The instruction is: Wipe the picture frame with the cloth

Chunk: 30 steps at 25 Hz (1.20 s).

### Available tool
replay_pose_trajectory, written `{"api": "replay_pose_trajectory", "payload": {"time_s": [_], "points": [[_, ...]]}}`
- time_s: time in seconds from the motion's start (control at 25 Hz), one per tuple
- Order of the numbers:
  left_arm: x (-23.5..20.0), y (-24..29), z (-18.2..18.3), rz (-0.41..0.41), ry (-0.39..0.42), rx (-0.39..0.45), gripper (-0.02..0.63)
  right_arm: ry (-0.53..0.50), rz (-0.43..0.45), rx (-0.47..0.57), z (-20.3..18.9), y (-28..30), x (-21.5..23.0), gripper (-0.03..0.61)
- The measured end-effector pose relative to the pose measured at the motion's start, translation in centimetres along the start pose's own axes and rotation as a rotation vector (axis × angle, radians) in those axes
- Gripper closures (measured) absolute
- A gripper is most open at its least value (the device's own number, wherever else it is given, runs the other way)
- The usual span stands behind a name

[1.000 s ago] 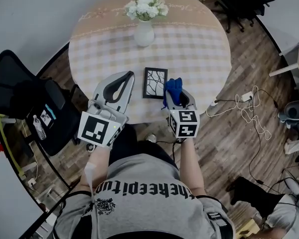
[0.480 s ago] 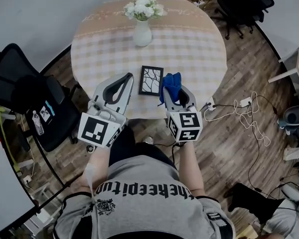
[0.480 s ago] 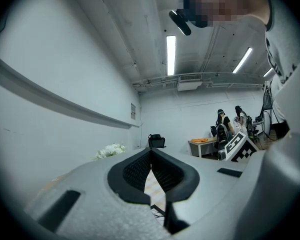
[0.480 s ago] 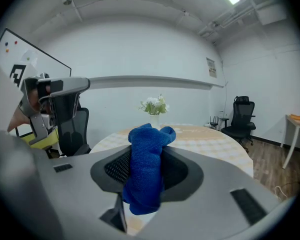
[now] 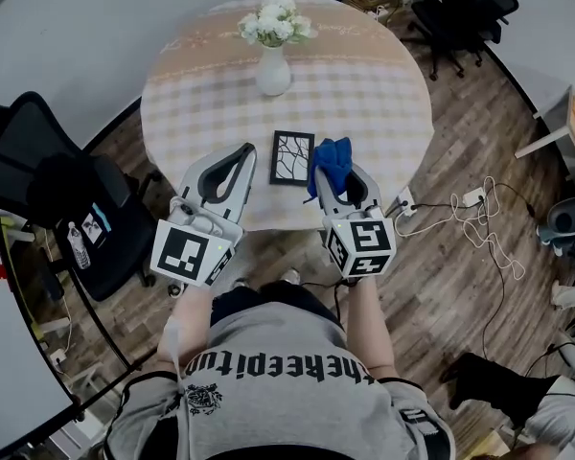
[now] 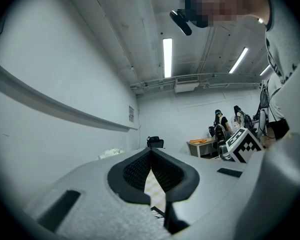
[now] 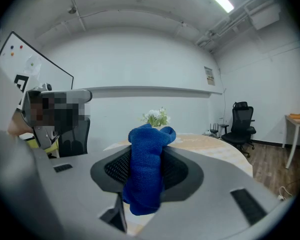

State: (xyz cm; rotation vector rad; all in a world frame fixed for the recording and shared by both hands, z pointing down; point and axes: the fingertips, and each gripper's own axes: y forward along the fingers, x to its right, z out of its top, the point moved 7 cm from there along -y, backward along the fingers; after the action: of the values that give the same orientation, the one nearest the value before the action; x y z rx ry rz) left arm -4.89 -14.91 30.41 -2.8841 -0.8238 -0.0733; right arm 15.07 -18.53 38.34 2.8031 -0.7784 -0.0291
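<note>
In the head view, the picture frame [image 5: 292,157] lies flat near the near edge of the round checked desk [image 5: 374,89], roughly midway along that edge. A vase [image 5: 272,71] of white flowers stands well apart from it towards the far edge. The right gripper [image 5: 340,182] reaches in over the near edge with the blue cloth [image 5: 332,161] bunched at its tip, just beside the frame's right side. Whether the cloth touches the frame cannot be told from here. The left gripper [image 5: 241,157] hangs over the near edge on the frame's left, close to it but apart.

In the left gripper view, the jaws of the left gripper [image 6: 151,154] are pressed together at their tips with nothing between them. Only a sliver of the checked desk shows through the narrow slot behind the tips.

In the right gripper view, the jaws of the right gripper [image 7: 146,156] are clenched on the cloth [image 7: 147,170], which stands up in a thick fold above them and hangs a little below. The flowers [image 7: 156,117] and the far part of the desk [image 7: 215,145] show beyond it.

The step in hand appears to be bringing the cloth to the frame, and wiping looks not yet begun. The next move calls for shifting the cloth left onto the frame's face and pressing lightly. The empty left gripper is placed to steady the frame's left edge so that it does not slide.
</note>
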Motion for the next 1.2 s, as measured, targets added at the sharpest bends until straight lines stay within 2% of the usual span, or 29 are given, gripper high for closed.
{"api": "replay_pose_trajectory", "payload": {"time_s": [0.64,1.04,1.2], "points": [[-2.5,-6.7,1.4,-0.118,0.003,0.024,0.598,-0.007,-0.163,0.091,1.7,-4.3,-6.5,0.426],[-2.0,-10.8,1.7,-0.204,-0.008,0.037,0.598,-0.029,-0.215,0.141,2.9,-7.8,-11.3,0.426],[-1.8,-12.8,2.0,-0.215,-0.017,0.054,0.598,-0.052,-0.223,0.144,3.0,-9.2,-13.5,0.426]]}}
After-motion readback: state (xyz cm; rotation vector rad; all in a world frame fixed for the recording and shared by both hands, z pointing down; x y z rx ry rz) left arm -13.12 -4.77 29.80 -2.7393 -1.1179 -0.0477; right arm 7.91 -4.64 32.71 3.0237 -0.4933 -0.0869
